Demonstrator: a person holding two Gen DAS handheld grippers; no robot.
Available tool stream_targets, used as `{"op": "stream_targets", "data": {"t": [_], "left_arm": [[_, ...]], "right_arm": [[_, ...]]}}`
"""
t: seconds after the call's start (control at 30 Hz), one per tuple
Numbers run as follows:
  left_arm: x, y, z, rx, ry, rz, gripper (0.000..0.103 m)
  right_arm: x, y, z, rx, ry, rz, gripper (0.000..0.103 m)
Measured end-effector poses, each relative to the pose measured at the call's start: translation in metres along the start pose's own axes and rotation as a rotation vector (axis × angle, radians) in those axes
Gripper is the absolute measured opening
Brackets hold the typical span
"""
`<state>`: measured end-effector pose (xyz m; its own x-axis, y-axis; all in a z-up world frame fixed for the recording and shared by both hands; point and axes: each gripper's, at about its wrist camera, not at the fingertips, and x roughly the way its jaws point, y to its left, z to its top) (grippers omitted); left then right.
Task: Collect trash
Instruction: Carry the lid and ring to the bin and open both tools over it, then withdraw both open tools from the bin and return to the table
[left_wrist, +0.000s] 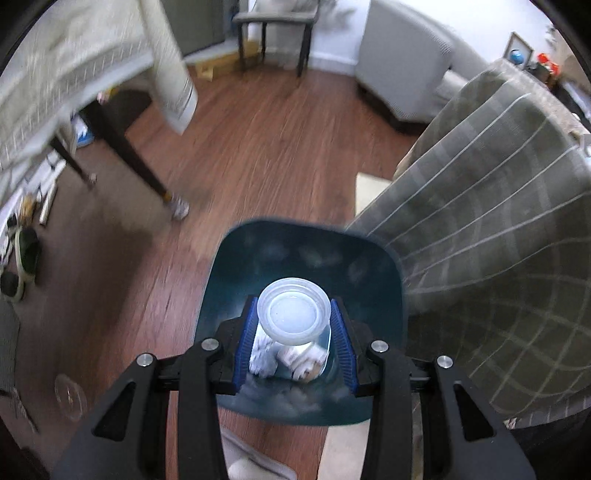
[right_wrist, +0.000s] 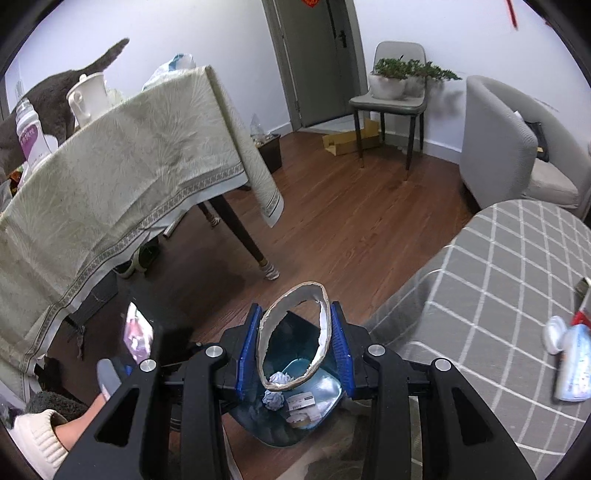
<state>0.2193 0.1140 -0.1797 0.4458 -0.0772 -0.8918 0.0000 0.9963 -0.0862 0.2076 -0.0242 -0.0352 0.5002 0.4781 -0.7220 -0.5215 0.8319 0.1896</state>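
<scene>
My left gripper (left_wrist: 293, 314) is shut on a clear plastic cup (left_wrist: 293, 312), seen bottom-on, held over the open dark teal trash bin (left_wrist: 369, 280) on the wood floor. Crumpled paper and small boxes (left_wrist: 291, 360) lie inside the bin. My right gripper (right_wrist: 295, 325) is shut on a squashed cardboard tape ring (right_wrist: 325, 321), held above the same bin (right_wrist: 328, 395), where crumpled paper (right_wrist: 272, 400) and a small box (right_wrist: 301, 400) lie.
A table with a cream cloth (right_wrist: 110, 177) stands left, its dark leg (right_wrist: 243, 236) near the bin. A grey checked sofa cover (right_wrist: 498, 295) is right, with a bottle (right_wrist: 572, 369) on it. A chair (right_wrist: 391, 103) and grey armchair (right_wrist: 495, 136) stand behind.
</scene>
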Motion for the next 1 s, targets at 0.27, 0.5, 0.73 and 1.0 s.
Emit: {"op": "stream_targets", "data": {"t": [0.27,0.5,0.73,1.0], "left_arm": [[0.03,0.027,-0.021,-0.058,0.124,-0.023,0.042],[0.037,0.037,-0.033,-0.055,0.163,-0.025,0.047],[0.026,0.056,-0.033,-0.09,0.128,-0.025,0.058],[-0.01,0.069,-0.025,-0.099,0.033,-0.04,0.068]], "right_arm": [[0.043,0.012,-0.003,0.009,0.086,0.013,0.038],[0.069,0.025,-0.009,0.01,0.134,0.02,0.038],[0.097,0.034,-0.015,0.014,0.186,0.021,0.037],[0.13,0.037,-0.028,0.025,0.257,0.01,0.037]]}}
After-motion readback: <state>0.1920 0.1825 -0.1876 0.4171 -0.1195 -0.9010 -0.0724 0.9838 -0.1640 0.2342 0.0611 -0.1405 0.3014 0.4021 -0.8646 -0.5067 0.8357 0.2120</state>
